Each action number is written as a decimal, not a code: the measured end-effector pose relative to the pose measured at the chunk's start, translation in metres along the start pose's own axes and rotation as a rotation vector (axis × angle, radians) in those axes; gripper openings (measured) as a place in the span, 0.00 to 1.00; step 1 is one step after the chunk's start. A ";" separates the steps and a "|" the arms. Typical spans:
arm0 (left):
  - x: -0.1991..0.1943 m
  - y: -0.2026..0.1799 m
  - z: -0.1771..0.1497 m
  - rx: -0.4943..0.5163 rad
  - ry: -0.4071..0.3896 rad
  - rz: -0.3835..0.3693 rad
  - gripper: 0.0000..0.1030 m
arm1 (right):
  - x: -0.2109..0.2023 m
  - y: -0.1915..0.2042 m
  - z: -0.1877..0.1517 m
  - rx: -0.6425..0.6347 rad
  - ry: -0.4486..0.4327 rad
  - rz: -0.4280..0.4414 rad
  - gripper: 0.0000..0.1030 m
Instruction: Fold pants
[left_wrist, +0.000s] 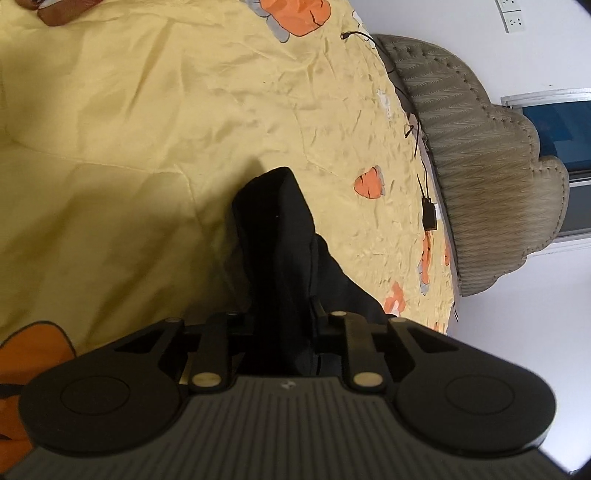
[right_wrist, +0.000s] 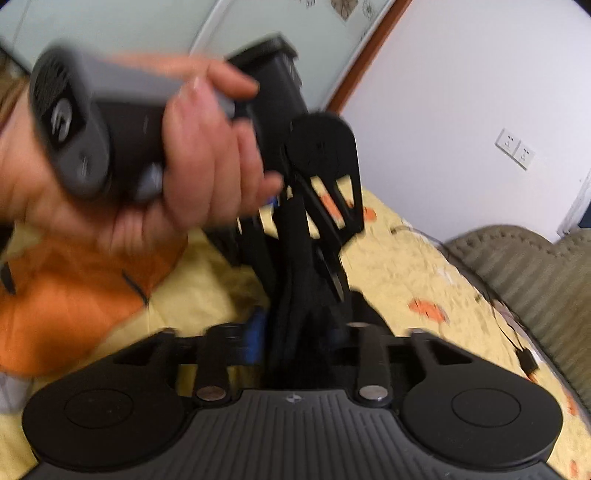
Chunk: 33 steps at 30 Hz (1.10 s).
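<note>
The black pants (left_wrist: 280, 236) hang bunched between the jaws of the left gripper (left_wrist: 282, 325), which are clenched on the cloth; a thick fold runs forward from the jaws and ends in a rounded hump just above the yellow quilt (left_wrist: 129, 129) of the bed. In the right wrist view the same pants (right_wrist: 295, 295) rise out of the right gripper (right_wrist: 295, 343), whose jaws are likewise clamped on the fabric, and stretch straight ahead into the left gripper (right_wrist: 332, 266), which comes in from above. A bare hand (right_wrist: 192, 162) grips the grey handle of that left gripper, up and to the left of the right jaws, blurred by motion. Beneath it, left of the jaws, lies a large orange patch (right_wrist: 66, 295) on the quilt. Smaller orange flower prints (left_wrist: 369, 181) dot the quilt to the right of the left jaws. Further right, along the edge of the bed, a thin black cable (left_wrist: 417, 147) runs down to a small black box (left_wrist: 429, 214). Beyond that stands the tufted grey-beige headboard (left_wrist: 487, 166) against a white wall, with white sockets (right_wrist: 515, 147) ahead and right of the right jaws.
</note>
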<state>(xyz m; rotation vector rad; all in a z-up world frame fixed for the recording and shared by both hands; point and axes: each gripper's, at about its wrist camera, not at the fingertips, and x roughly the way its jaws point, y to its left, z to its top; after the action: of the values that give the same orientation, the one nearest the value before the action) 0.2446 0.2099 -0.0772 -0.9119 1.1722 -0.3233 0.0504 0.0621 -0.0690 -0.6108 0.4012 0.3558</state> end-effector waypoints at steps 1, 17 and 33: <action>-0.001 0.000 -0.001 0.005 -0.004 0.000 0.19 | -0.004 0.003 -0.004 -0.008 -0.001 -0.024 0.62; -0.016 -0.019 -0.012 0.032 -0.044 0.035 0.18 | 0.016 0.031 -0.039 -0.143 0.059 -0.238 0.30; -0.048 -0.119 -0.062 0.245 -0.146 0.083 0.17 | -0.037 -0.044 -0.040 0.228 -0.066 -0.145 0.15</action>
<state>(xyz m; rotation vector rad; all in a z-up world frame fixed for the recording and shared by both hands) 0.1977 0.1409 0.0377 -0.6598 1.0075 -0.3201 0.0275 -0.0037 -0.0611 -0.4014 0.3271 0.1875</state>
